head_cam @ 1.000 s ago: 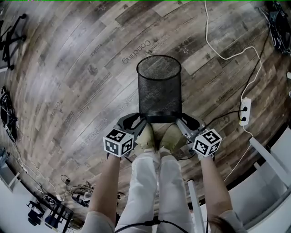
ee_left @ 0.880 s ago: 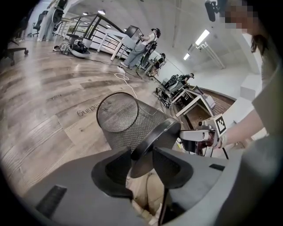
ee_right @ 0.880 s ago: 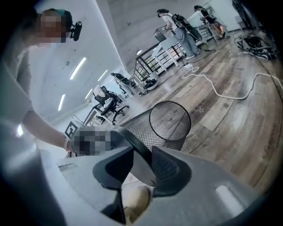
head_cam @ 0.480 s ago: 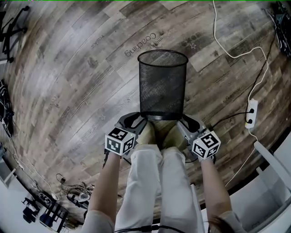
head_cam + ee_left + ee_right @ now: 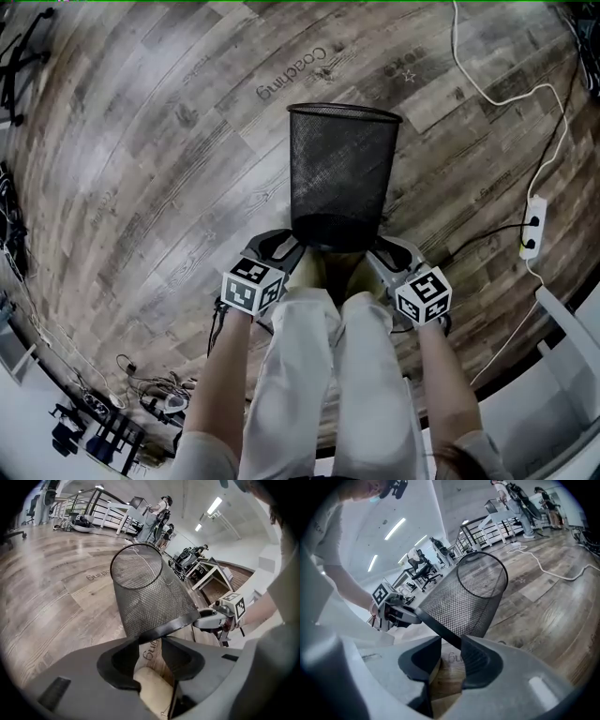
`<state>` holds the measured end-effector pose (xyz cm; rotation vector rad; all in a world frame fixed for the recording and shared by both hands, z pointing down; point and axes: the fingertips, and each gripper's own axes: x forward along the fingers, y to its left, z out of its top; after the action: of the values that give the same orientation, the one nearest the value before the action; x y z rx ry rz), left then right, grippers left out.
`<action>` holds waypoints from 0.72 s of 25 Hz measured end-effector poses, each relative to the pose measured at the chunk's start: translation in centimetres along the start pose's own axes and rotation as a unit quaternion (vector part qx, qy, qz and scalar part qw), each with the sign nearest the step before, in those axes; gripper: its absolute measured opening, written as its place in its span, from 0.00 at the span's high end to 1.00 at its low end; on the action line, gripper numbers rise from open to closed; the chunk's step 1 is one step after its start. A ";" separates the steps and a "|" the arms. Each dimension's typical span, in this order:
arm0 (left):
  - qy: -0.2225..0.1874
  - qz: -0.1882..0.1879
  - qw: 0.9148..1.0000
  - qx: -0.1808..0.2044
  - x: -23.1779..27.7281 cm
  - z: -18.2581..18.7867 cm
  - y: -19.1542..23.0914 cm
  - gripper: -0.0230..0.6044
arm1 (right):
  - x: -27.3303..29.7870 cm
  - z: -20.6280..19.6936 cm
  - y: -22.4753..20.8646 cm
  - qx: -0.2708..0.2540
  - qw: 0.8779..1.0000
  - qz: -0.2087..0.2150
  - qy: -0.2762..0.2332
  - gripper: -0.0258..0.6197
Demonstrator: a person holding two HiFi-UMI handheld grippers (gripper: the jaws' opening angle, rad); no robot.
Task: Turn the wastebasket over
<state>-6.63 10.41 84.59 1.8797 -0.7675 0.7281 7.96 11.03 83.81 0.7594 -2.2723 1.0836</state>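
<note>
A black wire-mesh wastebasket hangs above the wood floor in front of the person's shoes, held by both grippers. Its thick black rim band is at the near end and its mesh end points away. My left gripper is shut on the rim's left side, and the band crosses between its fingertips in the left gripper view. On the rim's right side my right gripper is shut as well, with the band again between its fingertips. The mesh body fills the middle of both gripper views.
The person's legs and pale shoes stand right under the grippers. A white cable runs to a power strip on the floor at the right. White furniture sits at the lower right, and tangled cables lie at the lower left.
Both grippers have sunk with the wastebasket still in them. The basket looks larger and its far end shows more edge-on. Neither grip has changed.
</note>
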 end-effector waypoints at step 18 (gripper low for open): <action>0.043 -0.023 0.994 -0.099 -0.1 -3.5 1.1 0.74 | 0.3 -2.8 0.4 -0.003 0.994 0.065 0.087 0.75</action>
<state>-8.11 13.29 86.40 1.6707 -0.7138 0.6743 8.02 13.39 85.39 0.4994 -2.1993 1.1551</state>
